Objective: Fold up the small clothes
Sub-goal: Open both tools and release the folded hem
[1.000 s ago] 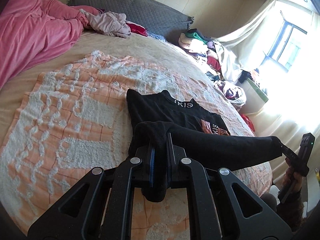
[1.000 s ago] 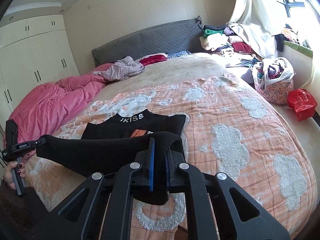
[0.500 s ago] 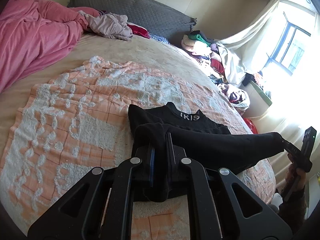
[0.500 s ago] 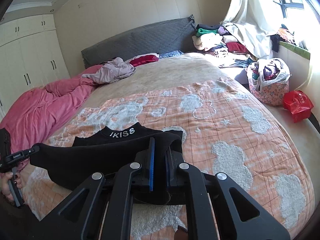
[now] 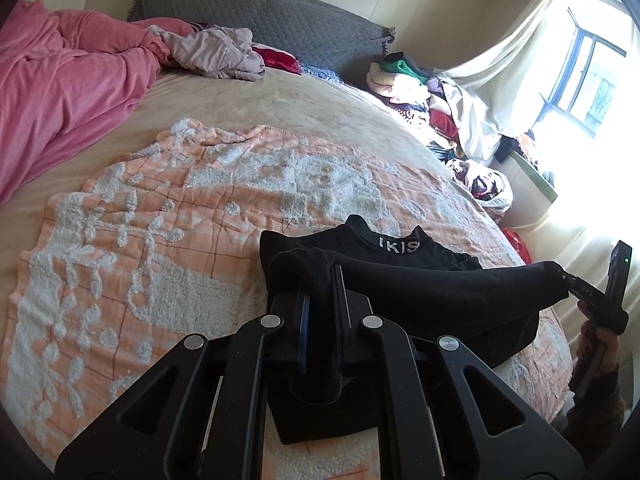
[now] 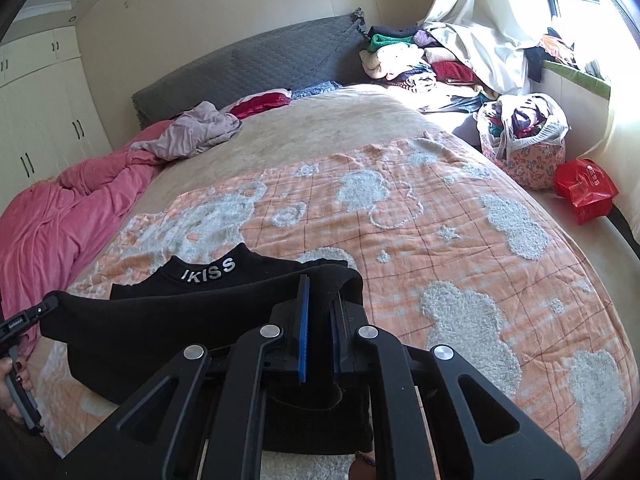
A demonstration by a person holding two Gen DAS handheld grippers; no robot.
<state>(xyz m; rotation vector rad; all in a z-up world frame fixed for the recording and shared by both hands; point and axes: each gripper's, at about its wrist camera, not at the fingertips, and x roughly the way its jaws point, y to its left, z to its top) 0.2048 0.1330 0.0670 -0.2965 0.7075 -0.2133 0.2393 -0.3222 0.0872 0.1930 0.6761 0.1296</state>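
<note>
Peach blanket point(image 6: 460, 216) covers the bed; grey headboard point(image 6: 256, 64) behind.

A: Left wrist view sits low over the near edge of the peach-and-white tufted blanket point(image 5: 160, 240), looking down along its own black fingers toward the grey quilted headboard point(image 5: 280, 20); window at right.

B: Right wrist view faces the same headboard point(image 6: 260, 64) from further right; white wardrobe doors point(image 6: 40, 120) at left.

A: Shared: the black "IKISS" top point(image 5: 400, 276), close up, and each view catches the other gripper at its edge.

B: Confirmed point(image 6: 160, 312).
</note>
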